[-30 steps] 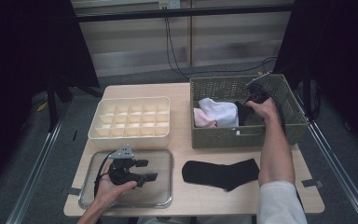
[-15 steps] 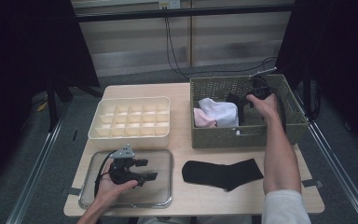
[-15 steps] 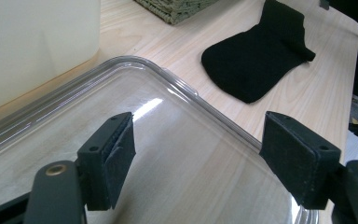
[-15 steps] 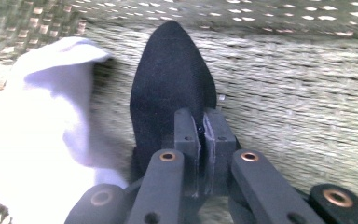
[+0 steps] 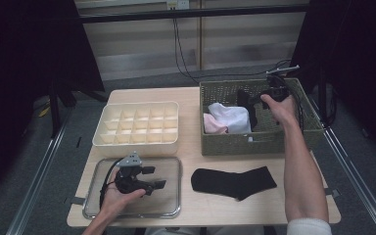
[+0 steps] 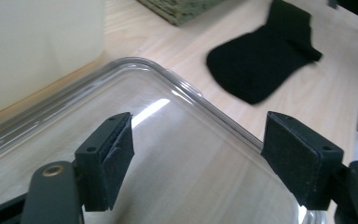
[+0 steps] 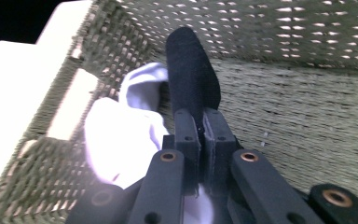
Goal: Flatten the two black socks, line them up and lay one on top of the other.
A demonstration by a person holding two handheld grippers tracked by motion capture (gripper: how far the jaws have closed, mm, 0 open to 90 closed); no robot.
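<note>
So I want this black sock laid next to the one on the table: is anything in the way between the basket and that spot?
Nothing visible blocks it. The right gripper holds the black sock inside the basket; only the basket's near wall lies between it and the other sock, with bare table around.

No readable text, label or sign anywhere

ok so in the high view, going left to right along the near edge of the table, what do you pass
left gripper over the clear tray → black sock lying flat → the person's right forearm
</note>
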